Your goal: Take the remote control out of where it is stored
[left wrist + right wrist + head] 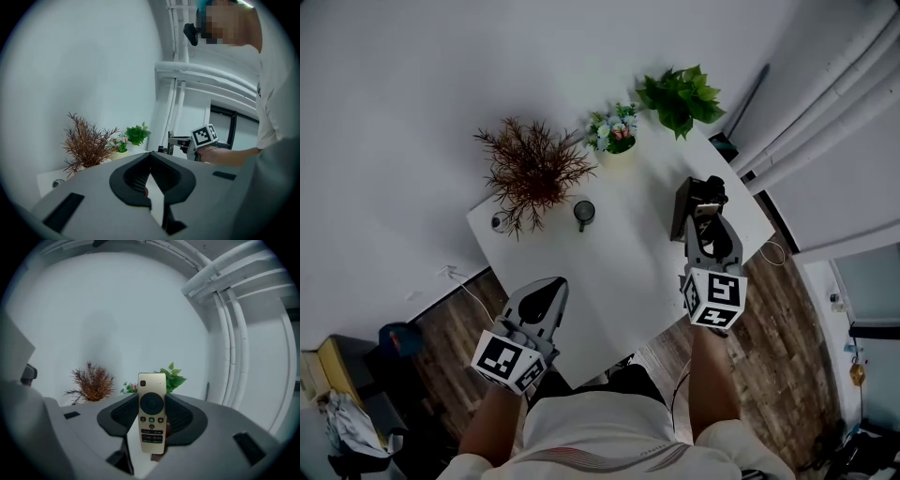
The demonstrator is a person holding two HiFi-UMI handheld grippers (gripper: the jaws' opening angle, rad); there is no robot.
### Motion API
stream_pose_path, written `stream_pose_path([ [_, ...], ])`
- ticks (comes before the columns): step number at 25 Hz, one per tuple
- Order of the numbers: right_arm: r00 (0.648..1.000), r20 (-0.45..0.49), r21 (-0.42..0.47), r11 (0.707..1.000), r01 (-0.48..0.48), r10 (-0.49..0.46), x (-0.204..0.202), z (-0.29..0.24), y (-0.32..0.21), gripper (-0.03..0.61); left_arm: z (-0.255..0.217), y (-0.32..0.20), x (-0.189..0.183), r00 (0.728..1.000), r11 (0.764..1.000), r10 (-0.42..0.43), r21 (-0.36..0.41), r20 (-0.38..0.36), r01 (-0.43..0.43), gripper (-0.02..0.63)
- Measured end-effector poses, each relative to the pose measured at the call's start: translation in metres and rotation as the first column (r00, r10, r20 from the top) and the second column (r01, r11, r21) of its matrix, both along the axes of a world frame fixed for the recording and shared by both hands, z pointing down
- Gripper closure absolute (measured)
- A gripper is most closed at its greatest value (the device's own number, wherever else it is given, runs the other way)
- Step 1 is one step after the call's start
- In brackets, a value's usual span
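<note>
The right tool (152, 403) is clamped on the remote (152, 427), its jaws standing fairly wide apart because they grip the remote across its width. The remote is held upright with its buttons facing the tool's camera, gripped about its middle, so both its ends show free. In the head view it sits above the dark holder (684, 216) at the right side of the table (628, 272). It looks already clear of the holder, though that view is too small to be sure. An upright hold suits a straight pull out. The left tool (150, 157) has its jaws together on nothing and waits at the table's near edge, well apart from the holder.
</note>
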State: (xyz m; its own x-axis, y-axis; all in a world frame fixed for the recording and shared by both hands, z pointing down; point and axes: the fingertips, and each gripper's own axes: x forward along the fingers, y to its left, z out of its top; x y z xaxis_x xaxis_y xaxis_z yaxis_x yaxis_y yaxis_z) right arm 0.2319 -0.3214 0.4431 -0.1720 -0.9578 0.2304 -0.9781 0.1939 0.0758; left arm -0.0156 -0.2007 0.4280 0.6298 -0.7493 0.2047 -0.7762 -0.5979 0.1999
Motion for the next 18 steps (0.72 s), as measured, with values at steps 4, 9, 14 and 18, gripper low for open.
stream_pose_path([
  [4, 0.980, -0.098, -0.168, 0.973, 0.157, -0.175, -0.030, 0.024, 0.027, 0.394, -0.001, 0.002, 0.000, 1.000, 1.000, 0.008, 0.005, -0.006, -0.008, 0.609],
  [9, 0.934, -0.150, -0.400, 0.884, 0.244, -0.326, -0.051, 0.092, 0.052, 0.396, 0.001, 0.006, -0.004, 1.000, 1.000, 0.000, -0.003, -0.008, 0.000, 0.609],
  [14, 0.909, -0.153, -0.539, 0.804, 0.253, -0.388, -0.063, 0.137, 0.064, 0.396, 0.004, 0.010, -0.008, 1.000, 1.000, -0.008, -0.009, -0.008, 0.008, 0.609],
  [18, 0.867, -0.184, -0.616, 0.741, 0.266, -0.464, -0.072, 0.165, 0.066, 0.397, 0.004, 0.012, -0.012, 1.000, 1.000, -0.020, -0.008, -0.009, 0.020, 0.609],
])
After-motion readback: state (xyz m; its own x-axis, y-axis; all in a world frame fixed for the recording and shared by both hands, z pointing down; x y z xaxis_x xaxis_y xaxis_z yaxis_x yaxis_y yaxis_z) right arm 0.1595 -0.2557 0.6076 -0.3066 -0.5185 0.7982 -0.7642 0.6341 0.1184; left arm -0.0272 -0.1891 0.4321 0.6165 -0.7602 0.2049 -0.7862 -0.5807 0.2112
